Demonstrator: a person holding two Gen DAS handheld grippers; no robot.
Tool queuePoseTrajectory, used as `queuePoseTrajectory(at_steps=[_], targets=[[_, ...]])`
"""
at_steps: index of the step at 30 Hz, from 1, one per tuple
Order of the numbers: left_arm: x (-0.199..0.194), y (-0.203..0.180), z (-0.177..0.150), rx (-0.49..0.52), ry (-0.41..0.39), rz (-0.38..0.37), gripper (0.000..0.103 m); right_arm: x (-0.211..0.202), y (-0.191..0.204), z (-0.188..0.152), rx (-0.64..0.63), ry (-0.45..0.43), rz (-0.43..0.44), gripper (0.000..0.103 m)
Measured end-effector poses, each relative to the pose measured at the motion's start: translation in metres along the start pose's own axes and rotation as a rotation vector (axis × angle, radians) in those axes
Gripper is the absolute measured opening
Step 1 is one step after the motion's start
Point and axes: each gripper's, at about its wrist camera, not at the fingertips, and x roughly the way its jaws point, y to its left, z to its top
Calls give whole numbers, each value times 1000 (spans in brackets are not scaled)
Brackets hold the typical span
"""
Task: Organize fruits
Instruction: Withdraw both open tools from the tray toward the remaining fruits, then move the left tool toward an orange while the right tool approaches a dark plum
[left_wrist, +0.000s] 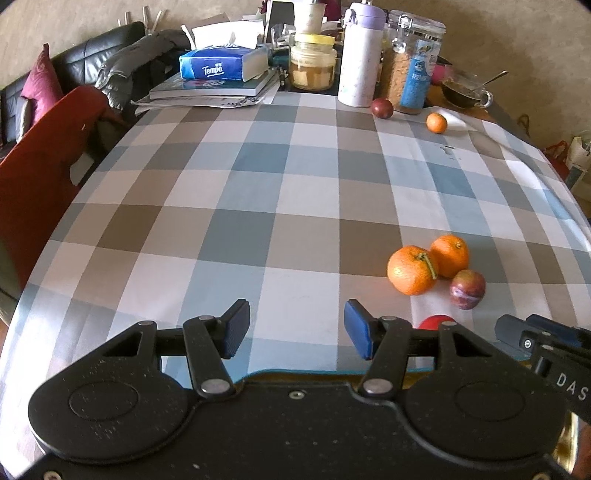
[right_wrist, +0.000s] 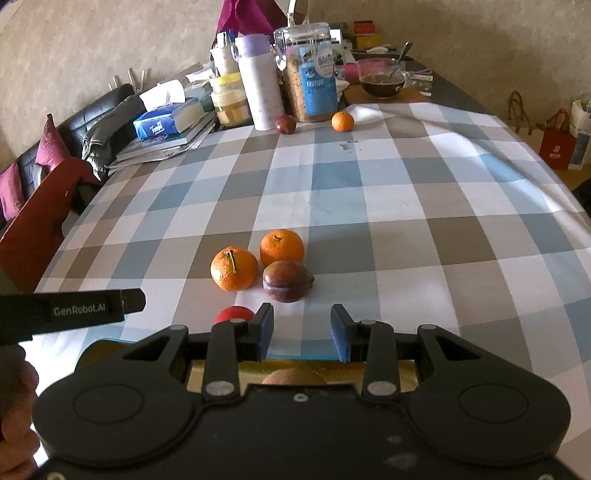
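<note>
**Both grippers empty over the checked cloth**

My left gripper (left_wrist: 296, 329) hangs with jaws apart, nothing between them. Ahead to its right sit two round orange mandarins (left_wrist: 412, 270), touching, with a dark purple plum (left_wrist: 467, 289) beside them. My right gripper (right_wrist: 302, 332) gapes empty too, plum straight ahead, a red round fruit (right_wrist: 233, 315) just left.

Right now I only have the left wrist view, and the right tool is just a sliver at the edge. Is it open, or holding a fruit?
Observer: The right tool is open and empty. The plum lies on the cloth just ahead of its gap.
Operator: Is anything underneath that tool?
Observer: Yes, a brownish round thing shows below it, on a golden surface. I cannot tell what it is.
</note>
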Motion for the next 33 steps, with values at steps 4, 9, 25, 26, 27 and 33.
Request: queuePoseTrajectory(at_steps=[4, 9, 25, 26, 27, 33], targets=[[4, 1, 3, -1, -10, 16, 62, 9, 1, 3, 8, 14, 3, 37], [10, 0, 7, -8, -7, 16, 62, 16, 1, 4, 13, 24, -4, 37], [23, -8, 15, -34, 1, 13, 62, 35, 0, 10, 4, 9, -1, 37], [24, -10, 16, -34, -1, 12, 62, 36, 0, 10, 3, 4, -1, 37], [25, -12, 17, -35, -3, 11, 62, 37, 0, 10, 2, 0, 0, 37], [36, -25, 25, -52, -16, 1, 62, 45, 5, 13, -33, -10, 11, 37]])
